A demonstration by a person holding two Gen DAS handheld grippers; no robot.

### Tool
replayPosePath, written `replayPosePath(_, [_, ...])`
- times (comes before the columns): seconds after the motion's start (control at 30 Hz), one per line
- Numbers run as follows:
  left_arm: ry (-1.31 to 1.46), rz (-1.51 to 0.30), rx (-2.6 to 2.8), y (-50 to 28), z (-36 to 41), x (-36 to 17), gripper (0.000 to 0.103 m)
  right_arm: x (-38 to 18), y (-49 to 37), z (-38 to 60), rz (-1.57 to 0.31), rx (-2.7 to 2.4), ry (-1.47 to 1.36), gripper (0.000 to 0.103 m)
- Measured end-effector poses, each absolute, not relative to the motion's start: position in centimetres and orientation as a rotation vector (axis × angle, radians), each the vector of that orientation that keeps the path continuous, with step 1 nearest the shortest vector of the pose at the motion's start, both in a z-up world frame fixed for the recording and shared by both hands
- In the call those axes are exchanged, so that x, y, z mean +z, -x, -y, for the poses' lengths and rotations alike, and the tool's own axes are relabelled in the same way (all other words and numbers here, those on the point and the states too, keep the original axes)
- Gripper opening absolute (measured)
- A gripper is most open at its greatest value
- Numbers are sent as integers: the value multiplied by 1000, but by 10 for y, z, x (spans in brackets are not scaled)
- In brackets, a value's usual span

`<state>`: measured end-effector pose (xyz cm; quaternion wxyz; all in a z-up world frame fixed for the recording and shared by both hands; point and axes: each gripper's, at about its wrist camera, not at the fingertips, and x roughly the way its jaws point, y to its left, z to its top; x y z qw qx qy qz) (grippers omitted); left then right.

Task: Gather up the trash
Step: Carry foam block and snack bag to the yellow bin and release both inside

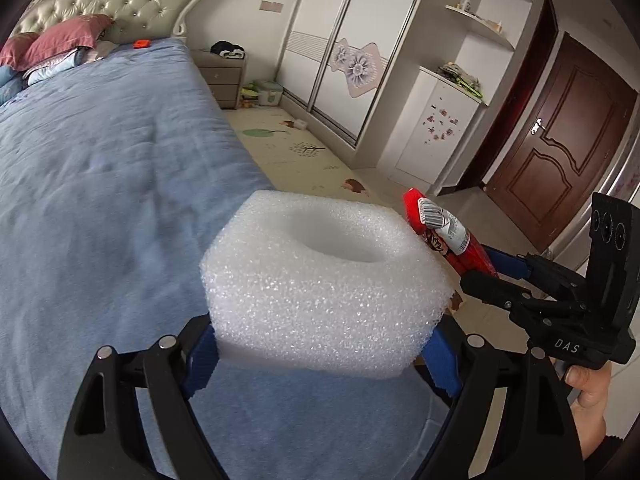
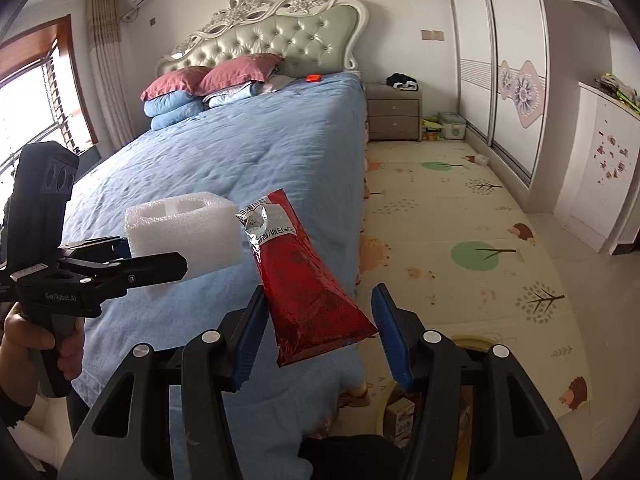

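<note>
A white foam block (image 1: 320, 280) with a round hollow in its top sits between the blue pads of my left gripper (image 1: 320, 360), which is shut on its two sides above the blue bed. The right wrist view shows the same foam block (image 2: 180, 232) in my left gripper (image 2: 152, 256) at the left. A red snack packet (image 2: 308, 292) with a torn silver top stands up between the pads of my right gripper (image 2: 320, 300), which is shut on it. In the left wrist view the red packet (image 1: 440, 228) sticks out of my right gripper (image 1: 480, 268) at the right.
The blue bed (image 2: 240, 152) fills the left, with pillows (image 2: 208, 76) at the headboard. A yellow-rimmed bin (image 2: 472, 342) holding a small carton stands on the floor under my right gripper. A patterned play mat (image 2: 460, 220), nightstand (image 2: 394, 114), wardrobe (image 1: 340, 40) and brown door (image 1: 560, 128) lie around.
</note>
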<state>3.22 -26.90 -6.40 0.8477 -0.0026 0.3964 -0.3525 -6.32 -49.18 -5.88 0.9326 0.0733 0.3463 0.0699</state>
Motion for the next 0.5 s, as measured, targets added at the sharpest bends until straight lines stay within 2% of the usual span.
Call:
replayPosePath(0.27, [-117, -855, -883, -11, 374, -70, 84, -87, 118, 570, -723, -32, -269, 52])
replayPosePath(0.5, [-222, -965, -976, 2, 455, -106, 84, -120, 151, 623, -766, -156, -359, 52])
